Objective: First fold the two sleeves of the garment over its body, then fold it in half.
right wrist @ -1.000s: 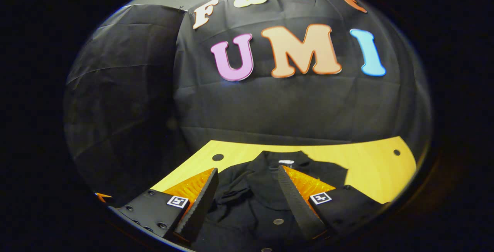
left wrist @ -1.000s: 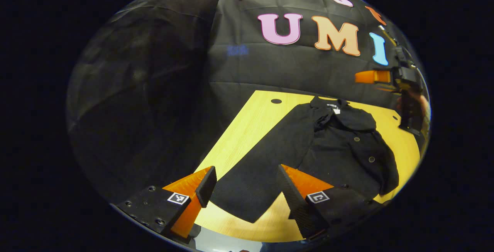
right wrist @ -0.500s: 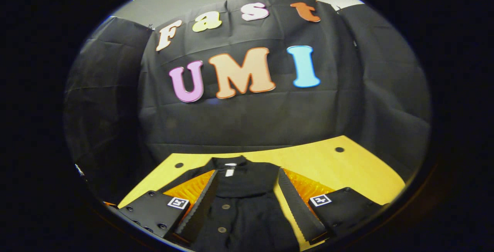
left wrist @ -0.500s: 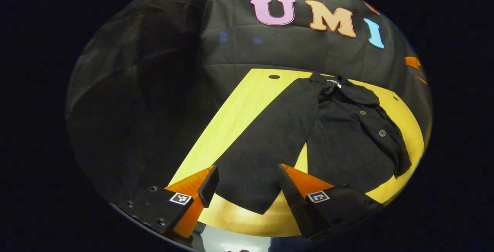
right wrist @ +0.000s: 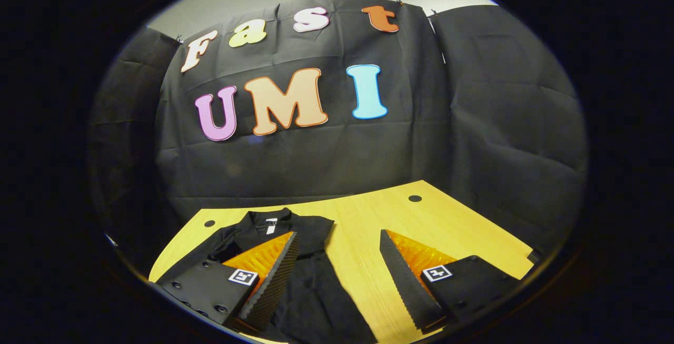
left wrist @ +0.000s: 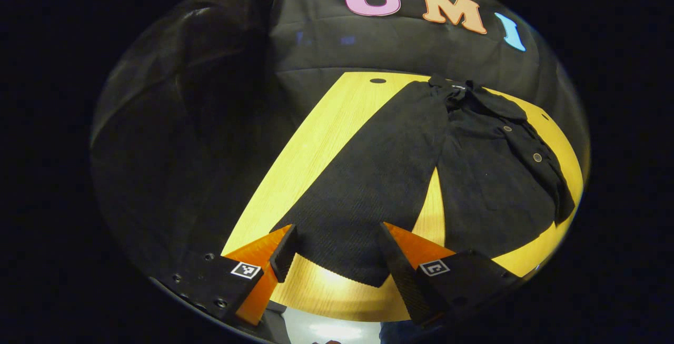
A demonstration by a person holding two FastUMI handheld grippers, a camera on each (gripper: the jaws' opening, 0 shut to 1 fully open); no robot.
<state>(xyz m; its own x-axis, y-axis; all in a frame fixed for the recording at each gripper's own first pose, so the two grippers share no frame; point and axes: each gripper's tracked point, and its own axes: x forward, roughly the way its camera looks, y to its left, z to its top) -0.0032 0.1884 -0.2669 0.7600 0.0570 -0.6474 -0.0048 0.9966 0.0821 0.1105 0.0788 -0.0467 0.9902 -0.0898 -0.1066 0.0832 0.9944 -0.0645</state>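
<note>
A black buttoned garment (left wrist: 484,175) lies flat on the yellow wooden table (left wrist: 316,149), collar toward the booth wall. Its left sleeve (left wrist: 368,191) stretches out straight toward me, cuff near the table's front edge. My left gripper (left wrist: 337,259) hangs open just above that cuff, one finger on each side, not touching the cloth. In the right gripper view the same garment (right wrist: 310,291) lies at the lower left with its collar (right wrist: 274,225) up. My right gripper (right wrist: 337,281) is open above the garment's right edge and the bare wood (right wrist: 421,223), holding nothing.
Black cloth walls close the booth behind and on both sides of the table. Small round holes (left wrist: 377,80) (right wrist: 415,198) mark the table's far corners. Bare wood lies left of the sleeve and right of the garment.
The left gripper has come down and forward over the sleeve cuff. The right gripper has swung from over the garment's middle toward its right side. Both stayed open.
</note>
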